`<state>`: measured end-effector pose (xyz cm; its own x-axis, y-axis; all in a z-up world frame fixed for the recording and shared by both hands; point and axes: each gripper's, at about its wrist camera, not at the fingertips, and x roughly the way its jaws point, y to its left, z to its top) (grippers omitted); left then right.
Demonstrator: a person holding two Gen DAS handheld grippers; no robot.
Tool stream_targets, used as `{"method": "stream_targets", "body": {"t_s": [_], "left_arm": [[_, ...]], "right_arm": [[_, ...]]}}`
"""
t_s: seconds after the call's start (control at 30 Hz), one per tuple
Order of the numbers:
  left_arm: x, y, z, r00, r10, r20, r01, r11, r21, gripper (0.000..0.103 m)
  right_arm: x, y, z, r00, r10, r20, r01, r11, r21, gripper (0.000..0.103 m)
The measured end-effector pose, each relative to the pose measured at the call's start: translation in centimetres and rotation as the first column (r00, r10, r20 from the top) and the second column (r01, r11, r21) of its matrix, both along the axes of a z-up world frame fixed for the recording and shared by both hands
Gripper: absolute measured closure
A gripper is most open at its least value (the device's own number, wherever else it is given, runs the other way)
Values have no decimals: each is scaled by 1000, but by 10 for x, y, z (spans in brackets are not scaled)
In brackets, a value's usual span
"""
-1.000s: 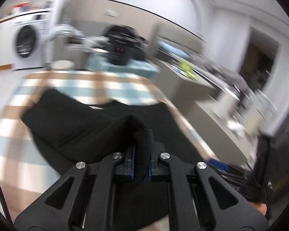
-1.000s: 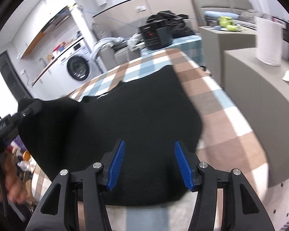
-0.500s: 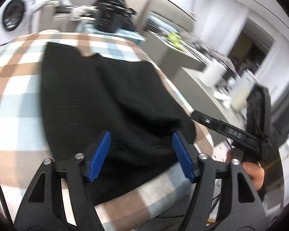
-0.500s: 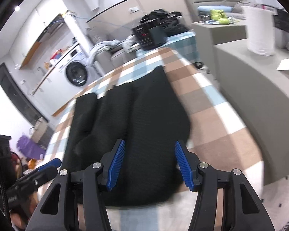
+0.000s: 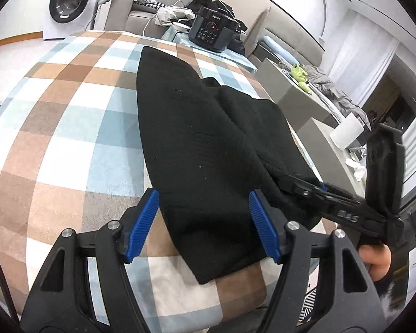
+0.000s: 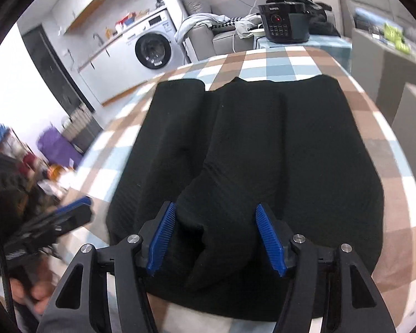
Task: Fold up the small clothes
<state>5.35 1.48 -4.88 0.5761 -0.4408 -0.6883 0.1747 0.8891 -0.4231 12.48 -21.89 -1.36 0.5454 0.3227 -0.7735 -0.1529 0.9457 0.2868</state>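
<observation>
A black garment [image 5: 197, 127] lies folded lengthwise on the checked tablecloth [image 5: 69, 116]. My left gripper [image 5: 203, 222] is open over its near end, and the blue pads straddle the cloth without pressing on it. In the right wrist view the garment [image 6: 263, 144] shows long ridges. A raised fold of it sits between the pads of my right gripper [image 6: 216, 236], whose jaws are opening and do not press on it. The right gripper [image 5: 316, 190] also shows in the left wrist view at the garment's right edge. The left gripper [image 6: 66, 213] appears blurred at the left of the right wrist view.
A black pressure cooker [image 5: 212, 32] stands on a side table beyond the far edge. A washing machine [image 5: 69, 0] is at the back left. To the right are a grey counter [image 5: 319, 138] and a paper roll [image 5: 346, 136]. A person's hand [image 5: 374, 260] holds the right gripper.
The left gripper let go of the bunched black cloth and opened; the cloth now lies flat. Both grippers came back to the garment's near end, the right one swinging left over it.
</observation>
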Motion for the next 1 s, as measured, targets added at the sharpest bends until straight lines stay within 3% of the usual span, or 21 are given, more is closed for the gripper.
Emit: {"method": "stream_targets", "body": {"t_s": [0.07, 0.13, 0.2, 0.27, 0.43, 0.67, 0.7, 0.73, 0.77, 0.8, 0.87, 0.9, 0.97, 1.0], "left_arm": [[-5, -3, 0, 1000, -9, 2, 9, 1000, 2, 38], [-7, -6, -3, 1000, -15, -3, 15, 1000, 1, 38], [-8, -8, -7, 1000, -23, -14, 23, 1000, 1, 38], [-14, -14, -8, 999, -41, -23, 41, 999, 2, 38], [-31, -27, -10, 996, -90, -30, 90, 996, 22, 38], [-41, -34, -12, 994, -98, -39, 99, 994, 35, 38], [-41, -34, -12, 995, -94, -40, 96, 995, 34, 38], [-42, -34, -12, 995, -90, -42, 91, 995, 34, 38], [-43, -34, -12, 995, -90, -42, 92, 995, 32, 38], [-43, -34, -13, 995, -91, -42, 93, 995, 33, 38], [-44, -36, -12, 994, -97, -41, 99, 994, 40, 38], [-44, -38, -11, 994, -104, -40, 106, 994, 42, 38], [-43, -40, -11, 993, -113, -38, 115, 992, 46, 38], [-42, -42, -12, 992, -121, -39, 122, 991, 44, 38]], "right_arm": [[-4, -9, 4, 998, -53, 36, 53, 999, 2, 50], [-8, -23, 10, 991, -122, 58, 122, 992, 7, 51], [-14, -41, 10, 979, -199, 41, 200, 980, -5, 51], [-20, -53, 8, 977, -213, 8, 212, 976, 40, 51], [-32, -60, 15, 983, -184, 13, 179, 971, 160, 43], [-5, -21, -2, 998, -57, -37, 60, 994, 88, 41], [0, -19, -6, 997, -65, -40, 67, 996, 57, 47], [4, -20, -8, 996, -82, -36, 84, 996, 38, 73], [5, -25, -6, 994, -101, -38, 103, 993, 56, 89], [3, -32, -2, 994, -110, -22, 111, 987, 115, 90], [-15, -60, 14, 987, -145, 63, 115, 929, 351, 91], [-22, -73, 16, 980, -189, 58, 152, 908, 390, 91], [-27, -92, 6, 964, -265, -10, 250, 895, 370, 91], [-26, -98, -5, 952, -296, -71, 304, 909, 285, 91]]}}
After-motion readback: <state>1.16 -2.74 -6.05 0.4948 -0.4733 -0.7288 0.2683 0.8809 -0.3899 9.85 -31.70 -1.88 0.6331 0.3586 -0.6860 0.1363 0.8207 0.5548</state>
